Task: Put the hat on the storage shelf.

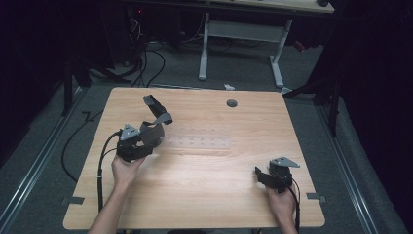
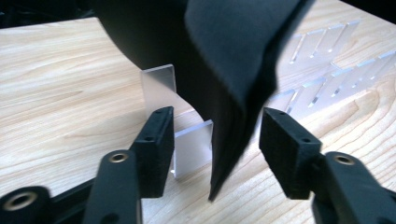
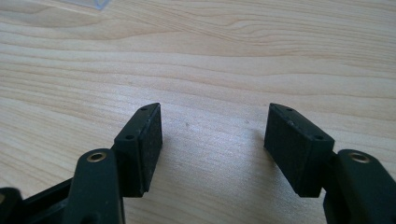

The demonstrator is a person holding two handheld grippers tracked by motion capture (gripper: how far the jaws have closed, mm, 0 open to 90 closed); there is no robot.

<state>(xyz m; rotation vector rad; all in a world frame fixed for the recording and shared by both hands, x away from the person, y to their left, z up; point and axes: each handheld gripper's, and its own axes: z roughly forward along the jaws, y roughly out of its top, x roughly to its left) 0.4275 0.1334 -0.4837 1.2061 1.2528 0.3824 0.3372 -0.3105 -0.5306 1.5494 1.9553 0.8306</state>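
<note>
A dark, limp sheet (image 2: pixel 233 56) hangs down between the jaws of my left gripper (image 2: pixel 217 126). The pads stand apart, with a gap on the left side of the sheet and no squeeze on it. From above, the sheet (image 1: pixel 156 109) sticks up past the left gripper (image 1: pixel 152 130) at the table's left middle. Small clear upright plates (image 2: pixel 159 86) stand just behind the left jaw. They belong to a clear slotted rack (image 1: pixel 204 144) lying across the table's middle. My right gripper (image 3: pixel 212 121) is open over bare wood, near the front right (image 1: pixel 263 175).
The wooden table (image 1: pixel 209 195) has a round grommet hole (image 1: pixel 232 103) near its far edge. More slots of the clear rack (image 2: pixel 327 70) run off to the right. Cables trail from both grippers. A white desk frame (image 1: pixel 243 34) and floor cables lie beyond the table.
</note>
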